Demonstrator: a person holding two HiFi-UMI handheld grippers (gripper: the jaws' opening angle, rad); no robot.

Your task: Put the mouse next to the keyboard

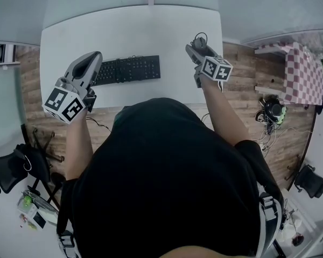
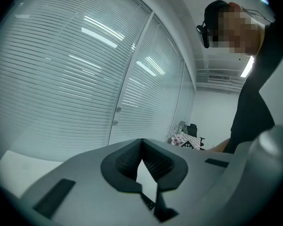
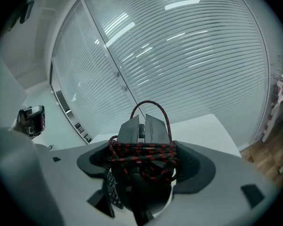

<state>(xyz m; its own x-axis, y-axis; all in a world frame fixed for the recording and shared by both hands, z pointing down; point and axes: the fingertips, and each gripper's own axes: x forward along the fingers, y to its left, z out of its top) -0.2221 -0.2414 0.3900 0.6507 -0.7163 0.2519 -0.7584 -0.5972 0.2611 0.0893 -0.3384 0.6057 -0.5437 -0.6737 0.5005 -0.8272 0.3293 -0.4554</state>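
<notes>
**A:** Where is the mouse?

**B:** In the right gripper (image 3: 144,149). It is a dark grey, angular computer mouse (image 3: 144,128), and its black-and-red braided cable (image 3: 141,152) is wound round the body in several turns, with one loop standing up over the front. The jaws are spread wide and pinch it by its two sides.

**A:** And in the scene?

**B:** From the head view the mouse (image 1: 200,41) hangs over the far right part of the white rectangular table (image 1: 134,31), close to its right edge. The flat black computer keyboard (image 1: 126,70) lies near the middle of the table, to the left of the mouse and well apart from it. I cannot tell how high the mouse is above the tabletop.

**A:** Does the right gripper view show the keyboard?

**B:** Only a sliver of its keys, low down and left of the mouse, seen between the jaws.

**A:** What about the left gripper (image 2: 141,142)?

**B:** Its dark ribbed pads are pressed together at the tips with nothing between them, and a wedge of white tabletop shows behind the tips. In the head view it sits over the near left part of the table and overlaps the keyboard's left end.

**A:** Anything else around?

**B:** A red-and-white checked cloth (image 1: 301,74) covers a small table on the wooden floor to the right. A black office chair (image 1: 11,168) stands near left.
</notes>
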